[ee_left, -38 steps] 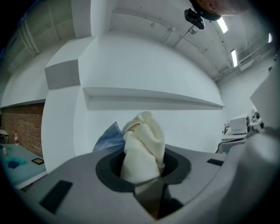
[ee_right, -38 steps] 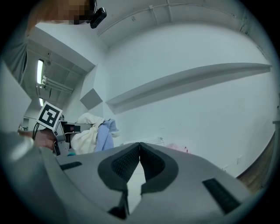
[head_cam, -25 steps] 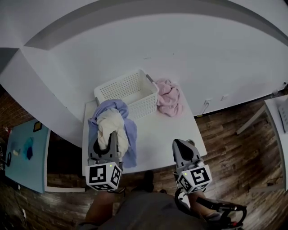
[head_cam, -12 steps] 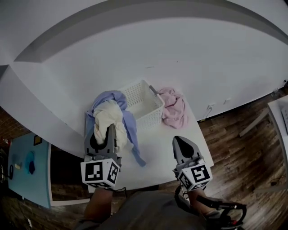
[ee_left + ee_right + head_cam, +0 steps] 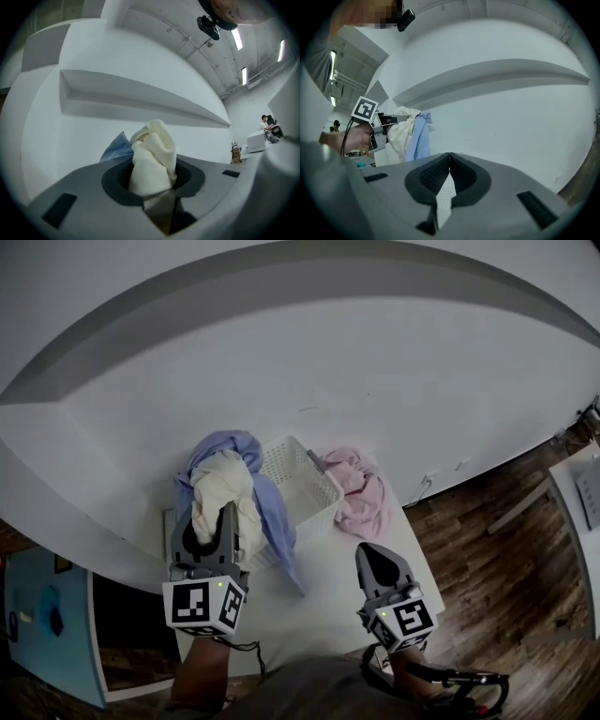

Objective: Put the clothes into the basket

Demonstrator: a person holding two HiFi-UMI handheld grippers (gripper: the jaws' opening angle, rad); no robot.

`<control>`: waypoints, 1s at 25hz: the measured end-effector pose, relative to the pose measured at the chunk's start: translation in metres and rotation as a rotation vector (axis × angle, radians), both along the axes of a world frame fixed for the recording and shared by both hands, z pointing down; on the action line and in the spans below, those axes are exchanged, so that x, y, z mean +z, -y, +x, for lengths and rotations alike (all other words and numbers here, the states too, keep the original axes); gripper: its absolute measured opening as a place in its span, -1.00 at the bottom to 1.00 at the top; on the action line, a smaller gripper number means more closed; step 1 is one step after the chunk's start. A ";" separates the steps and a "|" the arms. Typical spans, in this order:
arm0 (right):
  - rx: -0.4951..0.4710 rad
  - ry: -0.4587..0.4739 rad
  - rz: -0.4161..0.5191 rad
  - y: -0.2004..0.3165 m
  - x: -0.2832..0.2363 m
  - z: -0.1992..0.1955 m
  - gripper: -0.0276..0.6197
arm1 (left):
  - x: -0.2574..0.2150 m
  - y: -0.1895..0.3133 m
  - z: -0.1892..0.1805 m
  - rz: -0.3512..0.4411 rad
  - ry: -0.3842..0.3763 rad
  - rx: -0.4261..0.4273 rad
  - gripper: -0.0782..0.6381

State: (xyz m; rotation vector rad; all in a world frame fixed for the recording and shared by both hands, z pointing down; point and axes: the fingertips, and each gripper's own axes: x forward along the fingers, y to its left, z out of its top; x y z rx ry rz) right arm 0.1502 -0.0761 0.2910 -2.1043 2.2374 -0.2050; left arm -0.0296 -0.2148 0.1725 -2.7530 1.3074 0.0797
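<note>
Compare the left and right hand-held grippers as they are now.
The left hand-held gripper is shut on a cream cloth, with a blue garment hanging with it; the right hand-held gripper is shut with nothing between its jaws. The left one reaches up beside the white basket; the right one hangs back over the table's near part. Both point roughly level, away from the person.

Head camera looks down; both others face the wall (image 5: 511, 117).

White perforated plastic basket (image 5: 305, 482): we lose its left side behind the hanging pale-blue garment (image 5: 275, 517). Left gripper view: bunched cream cloth (image 5: 152, 159) hides most of that garment.
</note>
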 end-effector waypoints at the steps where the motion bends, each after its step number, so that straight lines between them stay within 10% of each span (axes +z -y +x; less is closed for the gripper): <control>1: 0.003 0.004 -0.018 0.004 0.006 0.001 -0.89 | 0.009 0.007 0.003 -0.023 0.012 0.005 -0.40; 6: 0.001 0.025 -0.132 0.022 0.044 0.001 -0.89 | 0.060 0.030 0.015 -0.159 0.066 0.016 -0.11; 25: -0.026 0.045 -0.259 0.041 0.099 -0.015 -0.89 | 0.099 0.038 0.015 -0.191 0.040 0.020 -0.13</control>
